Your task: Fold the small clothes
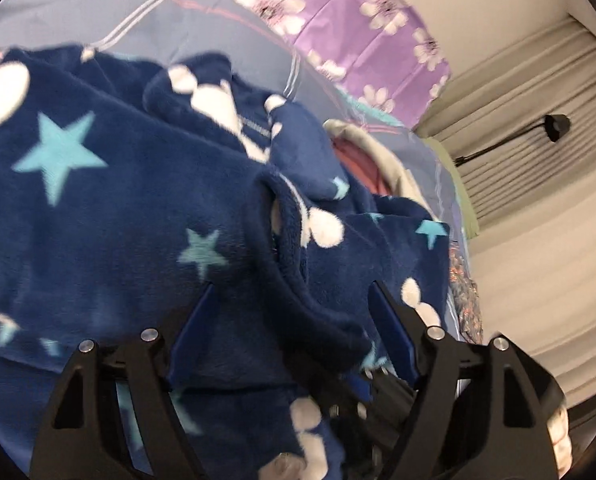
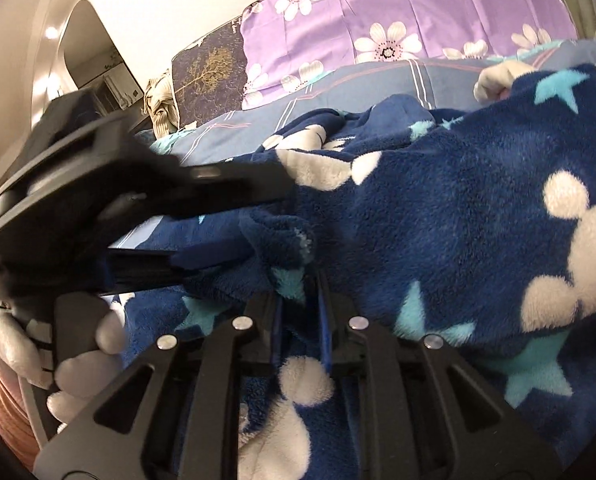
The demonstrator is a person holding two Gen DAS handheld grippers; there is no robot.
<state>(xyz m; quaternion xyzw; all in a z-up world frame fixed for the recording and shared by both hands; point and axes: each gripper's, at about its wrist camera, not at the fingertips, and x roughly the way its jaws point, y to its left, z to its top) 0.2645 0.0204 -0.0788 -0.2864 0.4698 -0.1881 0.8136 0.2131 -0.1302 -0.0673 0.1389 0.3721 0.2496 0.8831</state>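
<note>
Navy fleece garment (image 1: 110, 208) with teal stars and white mouse heads fills both views, bunched on the bed (image 1: 226, 28), which has a blue striped sheet. Purple floral pillow (image 2: 397, 12) lies behind it. Left gripper (image 1: 292, 300): jaws wide, a fleece cuff between them, pads not pressing. Right gripper (image 2: 301, 280): jaws narrow, fleece between them; can't tell if pinched. White-gloved hand (image 2: 58, 356) holds left gripper's handle.
</note>
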